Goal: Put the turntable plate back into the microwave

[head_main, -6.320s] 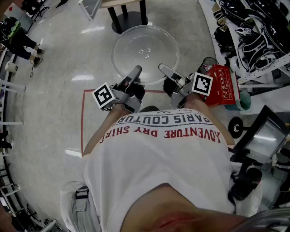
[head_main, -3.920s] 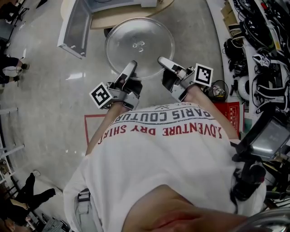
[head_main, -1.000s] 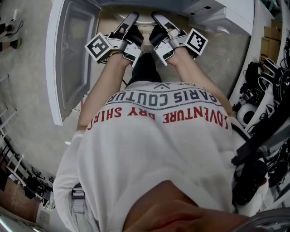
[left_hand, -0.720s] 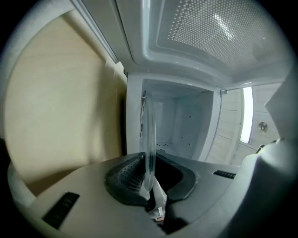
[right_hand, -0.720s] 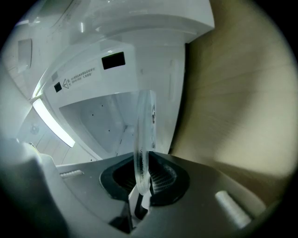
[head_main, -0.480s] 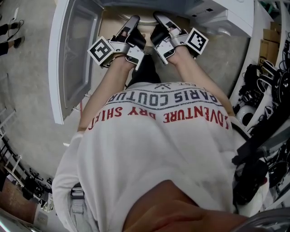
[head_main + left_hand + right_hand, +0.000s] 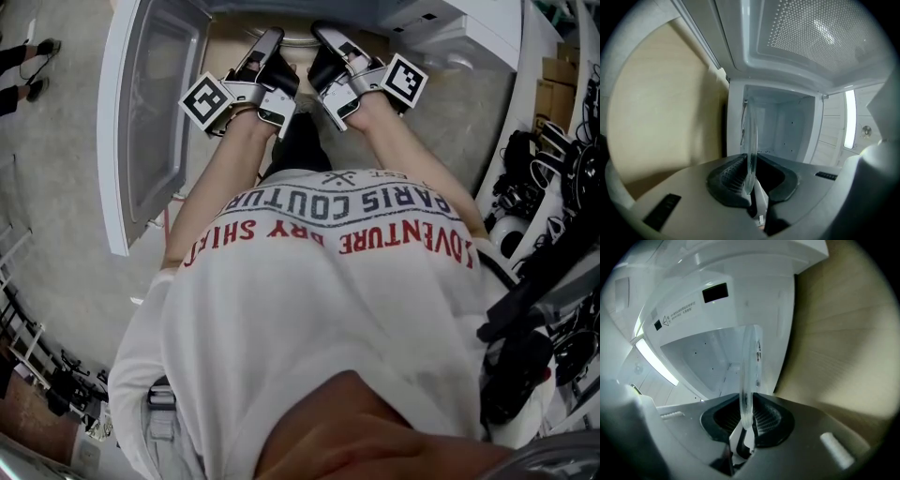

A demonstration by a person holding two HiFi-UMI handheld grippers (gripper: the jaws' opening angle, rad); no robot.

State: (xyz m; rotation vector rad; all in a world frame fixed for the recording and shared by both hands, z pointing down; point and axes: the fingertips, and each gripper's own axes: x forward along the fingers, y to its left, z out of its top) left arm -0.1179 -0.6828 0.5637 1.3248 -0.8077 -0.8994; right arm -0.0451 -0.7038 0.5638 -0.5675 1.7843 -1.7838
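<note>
The clear glass turntable plate [image 7: 296,41] is held level between both grippers at the mouth of the white microwave [image 7: 450,28]; most of it is hidden under the microwave's top. My left gripper [image 7: 265,42] is shut on the plate's near-left rim. My right gripper [image 7: 328,39] is shut on its near-right rim. In the left gripper view the plate [image 7: 751,150] runs edge-on from the left gripper [image 7: 751,180] into the lit cavity [image 7: 783,126]. The right gripper view shows the same: the plate's rim [image 7: 747,376] pinched in the right gripper [image 7: 746,420], the cavity [image 7: 703,362] behind.
The microwave door [image 7: 150,122] hangs open to the left, next to my left arm. The microwave stands on a pale wooden tabletop [image 7: 223,45]. Cables and gear [image 7: 553,187] crowd the right side. Grey floor [image 7: 56,234] lies to the left.
Over the frames the plate was carried in both grippers from above the floor to the open microwave. In the last second the grippers barely shifted, still at the cavity's mouth.
</note>
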